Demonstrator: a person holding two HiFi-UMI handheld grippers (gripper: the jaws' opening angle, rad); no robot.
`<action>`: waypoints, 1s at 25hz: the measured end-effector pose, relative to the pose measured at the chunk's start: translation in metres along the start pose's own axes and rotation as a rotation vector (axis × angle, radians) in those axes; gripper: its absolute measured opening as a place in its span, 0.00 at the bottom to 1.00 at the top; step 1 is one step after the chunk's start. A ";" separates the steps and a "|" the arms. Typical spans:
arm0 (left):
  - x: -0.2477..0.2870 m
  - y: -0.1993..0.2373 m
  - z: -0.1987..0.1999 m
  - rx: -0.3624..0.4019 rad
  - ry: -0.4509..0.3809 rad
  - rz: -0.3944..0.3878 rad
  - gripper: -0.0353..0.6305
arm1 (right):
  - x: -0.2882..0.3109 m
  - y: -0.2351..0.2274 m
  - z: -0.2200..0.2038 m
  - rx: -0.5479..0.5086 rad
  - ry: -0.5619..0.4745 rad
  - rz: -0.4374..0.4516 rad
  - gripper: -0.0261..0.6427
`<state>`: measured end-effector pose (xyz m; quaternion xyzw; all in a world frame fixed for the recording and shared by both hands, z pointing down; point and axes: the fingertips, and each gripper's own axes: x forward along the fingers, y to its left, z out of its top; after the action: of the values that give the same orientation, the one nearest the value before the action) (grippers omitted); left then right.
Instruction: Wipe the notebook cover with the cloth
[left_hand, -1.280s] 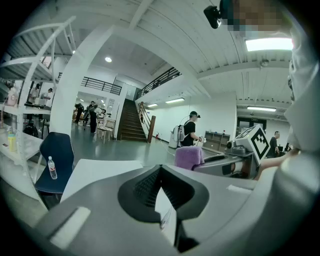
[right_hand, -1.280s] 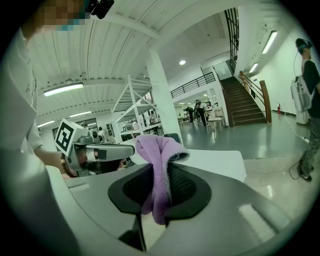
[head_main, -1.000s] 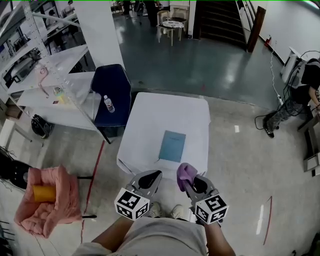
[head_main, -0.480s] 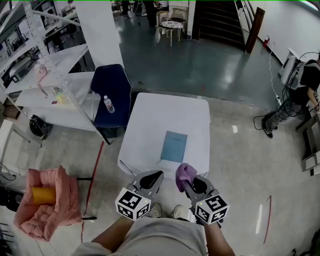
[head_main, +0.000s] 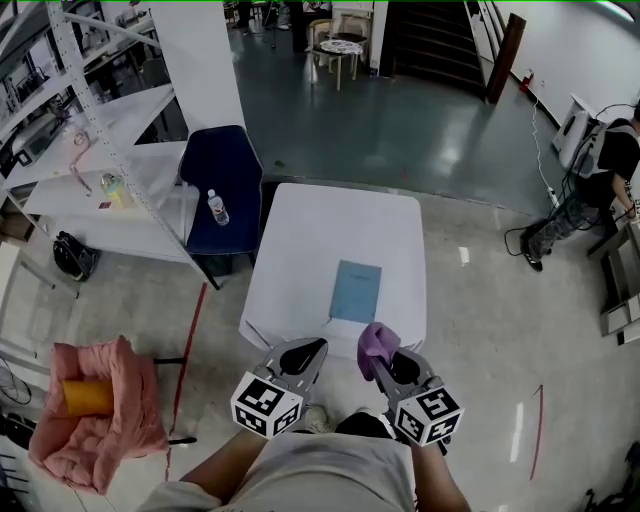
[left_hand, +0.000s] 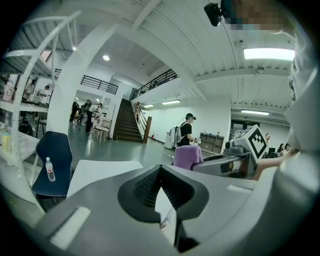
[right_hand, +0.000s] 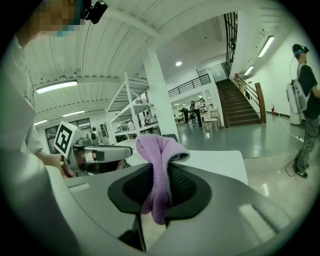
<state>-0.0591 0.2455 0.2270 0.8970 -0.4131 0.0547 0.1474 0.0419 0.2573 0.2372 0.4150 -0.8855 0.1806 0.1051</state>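
The step in hand is the approach; wiping has not yet begun. The right tool (head_main: 374, 363) is clamped on the one purple cloth (head_main: 376, 342). The left tool (head_main: 308, 350) has its jaws together and holds nothing. The single blue notebook (head_main: 357, 291) lies on the worktop (head_main: 320, 225), ahead of both tools and apart from them. Next, I judge, the cloth needs carrying forward and lowering onto the cover.

Purple cloth (right_hand: 159, 172) in gripper (right_hand: 161, 220)
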 end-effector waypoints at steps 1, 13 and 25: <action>-0.001 0.002 0.000 -0.001 -0.001 -0.002 0.05 | 0.001 0.002 0.000 0.001 0.001 -0.003 0.19; 0.021 0.017 -0.001 -0.009 0.009 -0.028 0.05 | 0.021 -0.015 -0.002 0.012 0.020 -0.017 0.19; 0.100 0.050 0.022 -0.019 0.019 0.017 0.05 | 0.065 -0.090 0.030 0.006 0.032 0.019 0.19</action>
<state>-0.0319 0.1356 0.2390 0.8914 -0.4200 0.0604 0.1593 0.0691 0.1466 0.2522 0.4038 -0.8872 0.1908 0.1161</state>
